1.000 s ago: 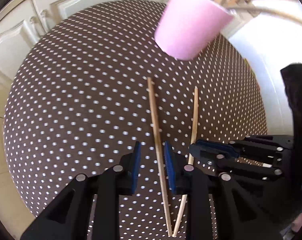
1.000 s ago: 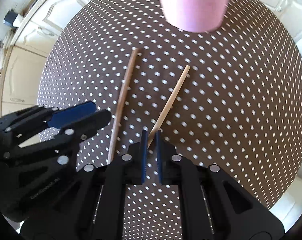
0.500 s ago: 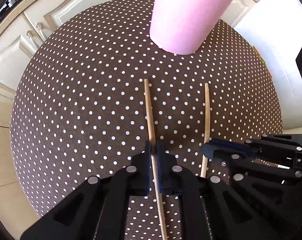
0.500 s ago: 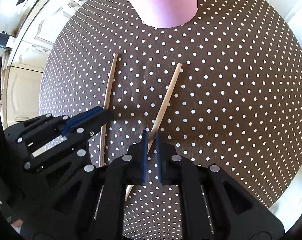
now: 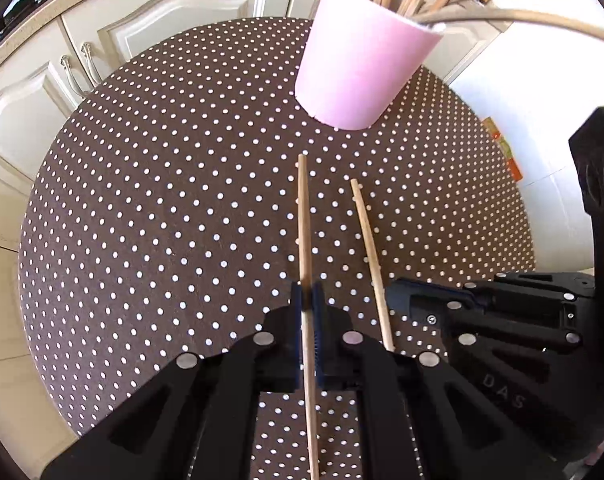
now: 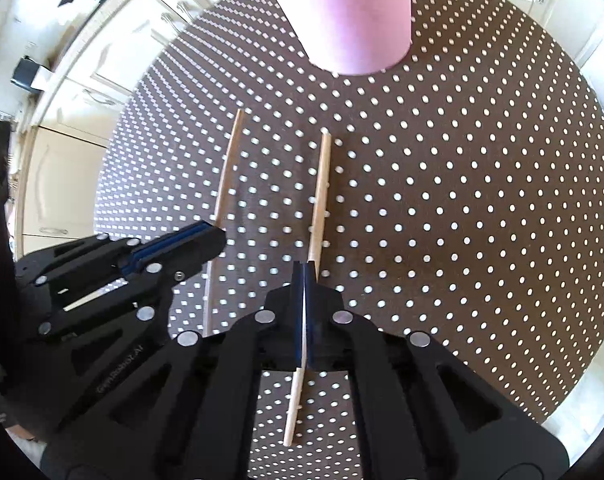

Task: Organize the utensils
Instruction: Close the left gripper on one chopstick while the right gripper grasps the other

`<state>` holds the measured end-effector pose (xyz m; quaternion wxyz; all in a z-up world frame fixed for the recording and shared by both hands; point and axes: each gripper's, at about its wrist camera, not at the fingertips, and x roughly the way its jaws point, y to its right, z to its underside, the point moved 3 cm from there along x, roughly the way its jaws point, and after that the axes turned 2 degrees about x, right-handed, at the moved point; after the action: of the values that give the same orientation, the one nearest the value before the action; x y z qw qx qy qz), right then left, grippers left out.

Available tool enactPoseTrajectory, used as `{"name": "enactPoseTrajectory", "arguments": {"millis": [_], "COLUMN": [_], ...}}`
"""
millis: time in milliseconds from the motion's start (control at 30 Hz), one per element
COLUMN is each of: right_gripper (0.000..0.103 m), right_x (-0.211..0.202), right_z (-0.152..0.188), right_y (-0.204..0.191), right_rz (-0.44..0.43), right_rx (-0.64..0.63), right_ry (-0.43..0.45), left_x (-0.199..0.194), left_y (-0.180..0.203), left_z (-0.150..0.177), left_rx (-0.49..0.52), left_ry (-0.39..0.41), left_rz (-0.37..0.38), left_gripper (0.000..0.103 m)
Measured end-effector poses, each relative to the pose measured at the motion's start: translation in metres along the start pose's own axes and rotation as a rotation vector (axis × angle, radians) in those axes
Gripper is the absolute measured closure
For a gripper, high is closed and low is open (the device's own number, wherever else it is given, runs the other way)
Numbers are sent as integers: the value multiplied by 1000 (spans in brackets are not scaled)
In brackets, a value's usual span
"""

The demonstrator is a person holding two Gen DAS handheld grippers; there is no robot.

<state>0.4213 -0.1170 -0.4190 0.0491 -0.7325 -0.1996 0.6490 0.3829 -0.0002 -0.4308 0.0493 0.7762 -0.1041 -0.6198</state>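
Observation:
Two wooden chopsticks lie over a round brown polka-dot table (image 5: 141,220). My left gripper (image 5: 306,300) is shut on the left chopstick (image 5: 303,216), which points toward a pink cup (image 5: 362,68) holding several wooden sticks. My right gripper (image 6: 304,270) is shut on the right chopstick (image 6: 321,192), whose rear end sticks out below the fingers. The right chopstick also shows in the left wrist view (image 5: 368,240), and the left chopstick in the right wrist view (image 6: 226,176). The pink cup (image 6: 354,12) stands just beyond both tips. Both chopsticks appear raised slightly off the cloth.
Cream kitchen cabinets (image 5: 81,64) stand behind the table on the left. A white appliance (image 5: 522,92) stands at the right. The right gripper's body (image 5: 502,320) sits close beside my left gripper. The table edge curves near on both sides.
My left gripper closed on the left chopstick. Both grippers pulled back and up with their chopsticks, and the two sticks now sit closer to parallel. The cup now shows its rim.

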Motion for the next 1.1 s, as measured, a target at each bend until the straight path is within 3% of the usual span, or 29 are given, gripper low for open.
{"name": "enactPoseTrajectory", "arguments": {"millis": [167,267,633,900,933,1000,1100], "right_gripper": [102,101,100,98,97,79,74], "right_x": [-8,-13,19,29,27,35,41], "right_z": [12,17,27,-3,-10,-14,-17], "right_y": [0,3,-19,-12,-7,-11,-22], "right_rz": [-19,19,110,105,103,80,105], "right_rx": [39,70,76,108,110,120,86], "right_ry": [-11,26,-12,-33,-35,-40,-37], "left_x": [-21,-28,-35,-29,-29,-28,-24], "left_y": [4,6,-15,-20,-19,-17,-17], "left_z": [5,9,20,17,17,17,16], "left_rx": [12,16,-2,-22,-23,-23,-19], "left_ry": [11,11,-10,-20,-21,-24,-26], "left_rz": [-1,-11,-16,1,4,8,8], "left_gripper": [98,98,98,98,98,98,98]}}
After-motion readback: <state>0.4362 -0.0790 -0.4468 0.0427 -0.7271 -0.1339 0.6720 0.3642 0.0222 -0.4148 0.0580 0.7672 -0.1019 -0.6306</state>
